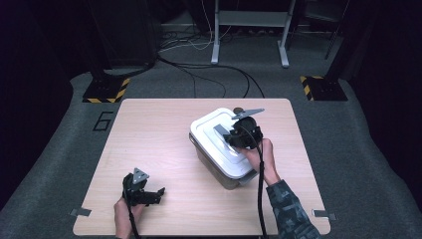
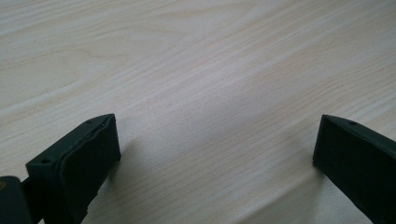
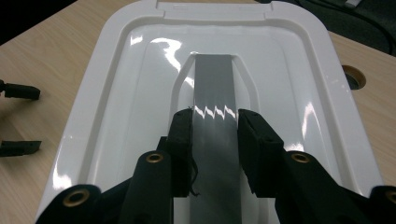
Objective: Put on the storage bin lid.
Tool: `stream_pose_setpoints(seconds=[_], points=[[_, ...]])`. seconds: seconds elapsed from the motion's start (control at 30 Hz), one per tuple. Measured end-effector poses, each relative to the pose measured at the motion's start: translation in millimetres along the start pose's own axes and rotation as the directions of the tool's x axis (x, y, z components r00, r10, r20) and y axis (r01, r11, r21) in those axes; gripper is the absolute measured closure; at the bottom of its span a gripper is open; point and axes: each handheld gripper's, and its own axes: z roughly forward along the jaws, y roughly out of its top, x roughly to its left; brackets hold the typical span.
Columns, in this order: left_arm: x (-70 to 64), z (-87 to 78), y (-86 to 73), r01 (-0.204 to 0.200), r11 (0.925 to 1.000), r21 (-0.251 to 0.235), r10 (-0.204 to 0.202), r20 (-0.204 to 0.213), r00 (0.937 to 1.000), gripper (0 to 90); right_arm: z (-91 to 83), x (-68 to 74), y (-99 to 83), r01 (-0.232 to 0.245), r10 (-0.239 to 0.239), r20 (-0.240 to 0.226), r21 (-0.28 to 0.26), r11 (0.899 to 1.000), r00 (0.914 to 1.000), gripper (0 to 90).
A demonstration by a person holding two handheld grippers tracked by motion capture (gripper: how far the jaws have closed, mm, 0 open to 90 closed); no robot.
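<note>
Right gripper (image 3: 215, 122), jaws closed on the grey handle (image 3: 213, 84) of the white lid (image 1: 219, 134) covering a bin at table centre (rigid, glossy, probably light; lift by this handle); left gripper (image 1: 144, 191) open, idle.

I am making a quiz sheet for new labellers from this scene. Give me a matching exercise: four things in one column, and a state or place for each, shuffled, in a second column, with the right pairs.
Things
1. left gripper
2. right gripper
3. lid
4. strap

States or places
A. white and glossy, on top of the box
B. grey, running along the middle of the lid
C. jaws wide apart over bare table, holding nothing
D. jaws closed in on either side of the strap

Pairs: 1-C, 2-D, 3-A, 4-B
</note>
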Motion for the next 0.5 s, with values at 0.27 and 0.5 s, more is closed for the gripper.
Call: stream_pose_setpoints(seconds=[0.27, 0.5], points=[[0.0, 0.0, 0.0, 0.0, 1.0, 0.0, 0.0, 0.0, 1.0, 0.3, 11.2, 1.1, 0.7, 0.015, -0.015, -0.003, 0.027, 1.0, 0.9999, 66.6], [-0.1, 0.0, 0.0, 0.001, 1.0, -0.001, -0.001, 0.0, 1.0, 0.3, 15.9, 2.0, -3.4, 0.012, -0.011, -0.002, 0.037, 0.999, 0.9999, 66.7]])
